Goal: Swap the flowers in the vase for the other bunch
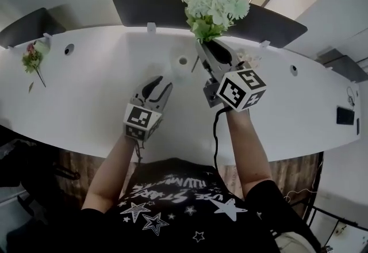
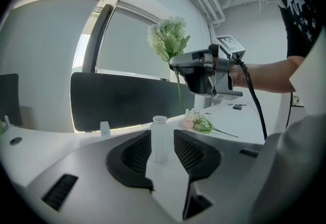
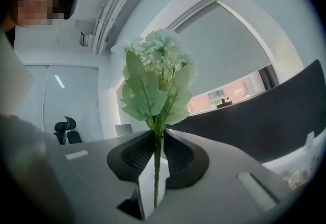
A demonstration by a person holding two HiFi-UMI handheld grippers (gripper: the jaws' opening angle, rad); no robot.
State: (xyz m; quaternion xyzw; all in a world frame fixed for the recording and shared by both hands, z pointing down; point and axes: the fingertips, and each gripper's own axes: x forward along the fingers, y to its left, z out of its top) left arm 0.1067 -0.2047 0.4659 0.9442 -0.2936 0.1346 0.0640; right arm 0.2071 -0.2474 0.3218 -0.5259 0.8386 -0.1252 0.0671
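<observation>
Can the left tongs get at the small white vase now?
Probably yes: the small white vase stands empty straight ahead of the open left tongs, nothing between; the right tongs hold the pale green flower bunch clear.

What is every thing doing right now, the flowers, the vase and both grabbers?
Vase: upright on the table, empty.
Pale green bunch: up in the air, stem pinched.
Right gripper: shut on the pale green bunch's stem.
Left gripper: open, pointing at the vase.
Pink bunch: lying on the table.
Pink sprig: lying flat near the table's left end.
</observation>
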